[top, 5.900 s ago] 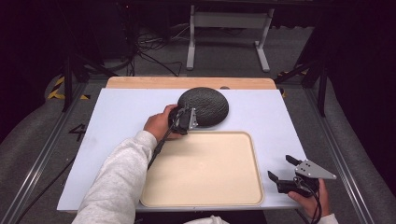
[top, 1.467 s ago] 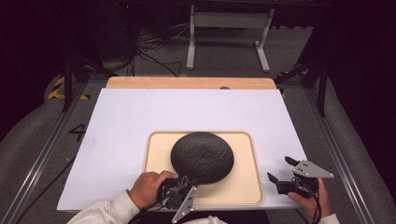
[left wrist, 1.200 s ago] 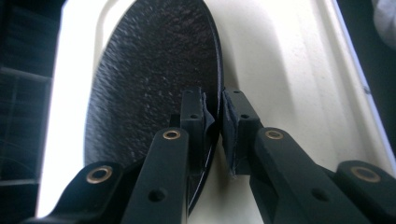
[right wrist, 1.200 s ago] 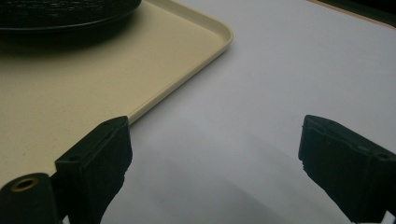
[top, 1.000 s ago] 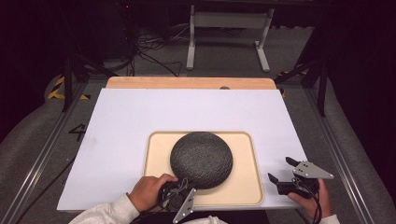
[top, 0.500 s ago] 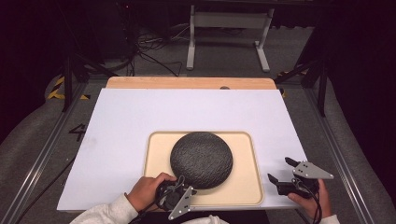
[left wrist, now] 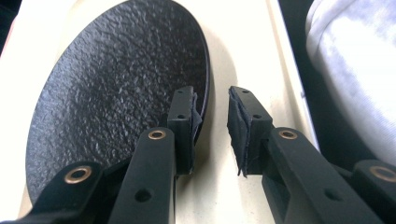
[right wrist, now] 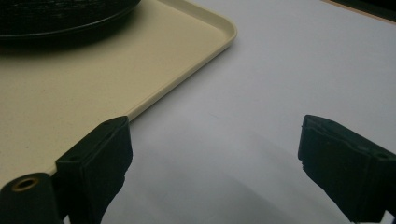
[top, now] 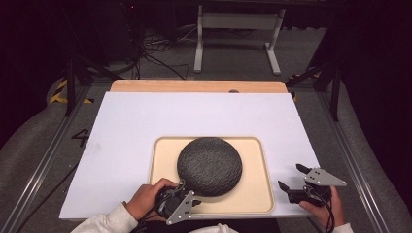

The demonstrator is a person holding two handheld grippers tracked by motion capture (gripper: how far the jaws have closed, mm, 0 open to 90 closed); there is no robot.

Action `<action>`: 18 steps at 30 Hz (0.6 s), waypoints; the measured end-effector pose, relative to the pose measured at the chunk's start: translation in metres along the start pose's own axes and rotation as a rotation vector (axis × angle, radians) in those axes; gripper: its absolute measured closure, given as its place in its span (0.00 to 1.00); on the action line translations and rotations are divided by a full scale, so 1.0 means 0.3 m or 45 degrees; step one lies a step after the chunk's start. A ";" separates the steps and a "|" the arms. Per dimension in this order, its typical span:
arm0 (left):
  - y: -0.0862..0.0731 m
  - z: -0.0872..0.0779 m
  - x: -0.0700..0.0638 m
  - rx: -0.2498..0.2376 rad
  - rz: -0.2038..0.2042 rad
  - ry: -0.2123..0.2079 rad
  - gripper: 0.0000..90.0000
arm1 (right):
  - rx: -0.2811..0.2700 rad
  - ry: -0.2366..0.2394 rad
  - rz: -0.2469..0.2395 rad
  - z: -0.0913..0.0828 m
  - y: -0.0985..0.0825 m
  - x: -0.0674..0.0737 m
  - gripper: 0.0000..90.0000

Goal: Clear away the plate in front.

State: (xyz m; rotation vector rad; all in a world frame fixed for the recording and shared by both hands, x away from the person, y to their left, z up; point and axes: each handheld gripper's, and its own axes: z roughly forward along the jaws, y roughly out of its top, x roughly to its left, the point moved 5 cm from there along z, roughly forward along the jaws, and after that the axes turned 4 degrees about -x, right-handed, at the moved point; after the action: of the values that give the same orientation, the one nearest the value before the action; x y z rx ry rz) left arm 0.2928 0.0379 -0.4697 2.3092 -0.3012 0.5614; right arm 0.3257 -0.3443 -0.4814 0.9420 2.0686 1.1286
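A round black textured plate [top: 210, 165] lies on the beige tray [top: 255, 194] near the table's front edge. My left gripper [top: 186, 193] sits at the plate's near rim; its jaws have just been opening. In the left gripper view the plate [left wrist: 116, 93] has its rim in the gap of that gripper [left wrist: 211, 95], one pad [left wrist: 187, 112] over the rim and the other off it, so the grip is loose. My right gripper [top: 290, 176] rests open on the white table right of the tray, with nothing between the jaws of it [right wrist: 215, 135].
The white sheet [top: 145, 126] covers the table, with a wooden strip [top: 194, 86] along its far edge. The tray's corner [right wrist: 224, 32] lies just left of the right gripper. A pale sleeve [left wrist: 355, 46] is close beside the left gripper.
The left gripper carried the plate from the table's far middle down onto the tray. Over the last second the plate has settled flat and the left jaws have parted slightly. The right gripper kept still.
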 end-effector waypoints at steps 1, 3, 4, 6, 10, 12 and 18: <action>0.000 -0.004 0.004 -0.006 -0.005 0.001 0.78 | 0.002 -0.001 -0.003 0.001 0.000 0.000 0.12; -0.001 -0.007 0.009 -0.010 -0.012 0.016 0.75 | -0.002 0.002 -0.004 0.000 0.001 0.001 0.12; -0.002 -0.010 0.015 -0.021 -0.016 0.024 0.73 | -0.002 0.000 -0.004 -0.001 0.001 0.001 0.12; -0.004 -0.016 0.028 -0.036 -0.049 0.053 0.69 | -0.001 0.000 0.001 0.000 0.001 0.000 0.12; -0.010 -0.027 0.049 -0.052 -0.075 0.066 0.64 | 0.001 0.005 -0.008 0.003 0.002 0.003 0.12; -0.011 -0.029 0.055 -0.068 -0.093 0.078 0.64 | 0.000 0.004 -0.009 0.003 0.002 0.003 0.12; -0.024 -0.036 0.093 -0.061 -0.159 0.163 0.37 | -0.007 -0.003 -0.004 0.000 0.004 0.002 0.12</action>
State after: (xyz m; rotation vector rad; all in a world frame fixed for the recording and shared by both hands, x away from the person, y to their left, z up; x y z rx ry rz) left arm 0.3166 0.0490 -0.4539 2.2164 -0.1074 0.6288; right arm 0.3258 -0.3433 -0.4804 0.9366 2.0634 1.1308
